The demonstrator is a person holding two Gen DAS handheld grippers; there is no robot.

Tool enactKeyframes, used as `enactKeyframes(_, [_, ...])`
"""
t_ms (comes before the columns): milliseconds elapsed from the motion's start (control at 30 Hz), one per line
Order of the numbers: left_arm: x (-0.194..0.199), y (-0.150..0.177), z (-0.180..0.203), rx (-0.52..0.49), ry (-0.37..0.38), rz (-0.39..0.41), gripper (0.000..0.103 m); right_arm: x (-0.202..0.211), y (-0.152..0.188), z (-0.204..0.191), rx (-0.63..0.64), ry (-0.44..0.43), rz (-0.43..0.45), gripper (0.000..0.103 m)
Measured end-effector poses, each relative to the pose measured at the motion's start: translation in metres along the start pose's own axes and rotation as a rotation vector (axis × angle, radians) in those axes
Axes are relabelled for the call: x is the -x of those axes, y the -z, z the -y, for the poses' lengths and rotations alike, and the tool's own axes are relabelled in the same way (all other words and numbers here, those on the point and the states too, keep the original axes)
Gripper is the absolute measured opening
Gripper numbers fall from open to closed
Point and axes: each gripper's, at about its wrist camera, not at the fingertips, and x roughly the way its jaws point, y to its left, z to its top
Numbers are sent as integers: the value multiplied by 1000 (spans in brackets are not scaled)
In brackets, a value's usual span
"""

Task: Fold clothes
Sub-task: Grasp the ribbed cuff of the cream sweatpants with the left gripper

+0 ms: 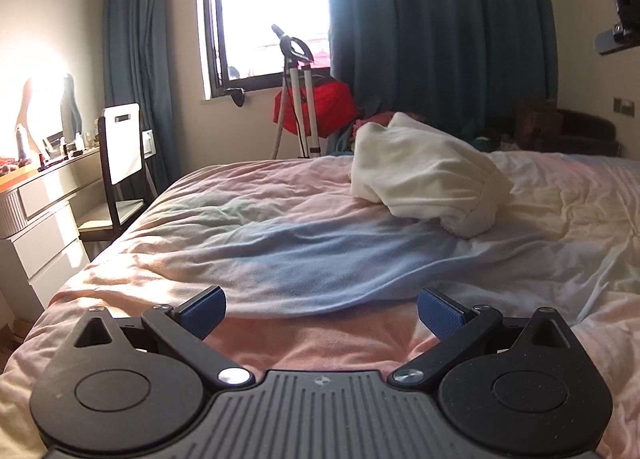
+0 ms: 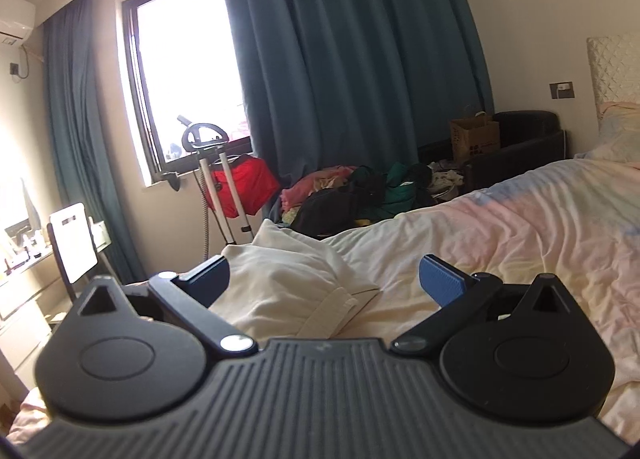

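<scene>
Left wrist: left tongs [image 1: 322,312] spread, empty; right tongs [image 2: 324,279] spread over cream garment [image 2: 288,279].

Your left gripper [image 1: 322,313] hangs low over the bed with its rumpled pink-and-pale-blue quilt [image 1: 280,243], its blue-padded fingers [image 1: 442,313] spread wide with only bedding between them. Well ahead of you, to the right, a crumpled cream-white garment with a gathered elastic hem [image 1: 428,175] sits heaped on the quilt (nothing touches it). Beyond the bed's far edge stand a red bag [image 1: 320,107] and dark teal curtains [image 1: 436,31].
</scene>
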Motion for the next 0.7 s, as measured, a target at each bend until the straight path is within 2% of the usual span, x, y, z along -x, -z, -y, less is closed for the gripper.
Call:
enactKeyframes(133, [-51,-17,44,-137,53,-5,103,-12,17,34,-60,64,-26,103])
enactKeyframes(233, [-95,-40,87,-246,68,15,103,-18,26,59,-128,166,14,103])
enactKeyframes(300, [-127,-59,122,-334,71,42,103,-26,29,73,-197,198,10,103])
enactKeyframes(400, [-166,-79,170,-452,57,87,103,-31,31,85,-214,180,23,103])
enactKeyframes(567, [-222,-94,238,-611,118,114,103,-38,40,102,-249,212,70,103])
enactKeyframes(667, [-245,-94,271,-726,37,162,103,-49,48,109,-290,222,64,103])
enactKeyframes(700, [-250,-96,275,-745,0,192,98,-53,51,109,-295,217,51,103])
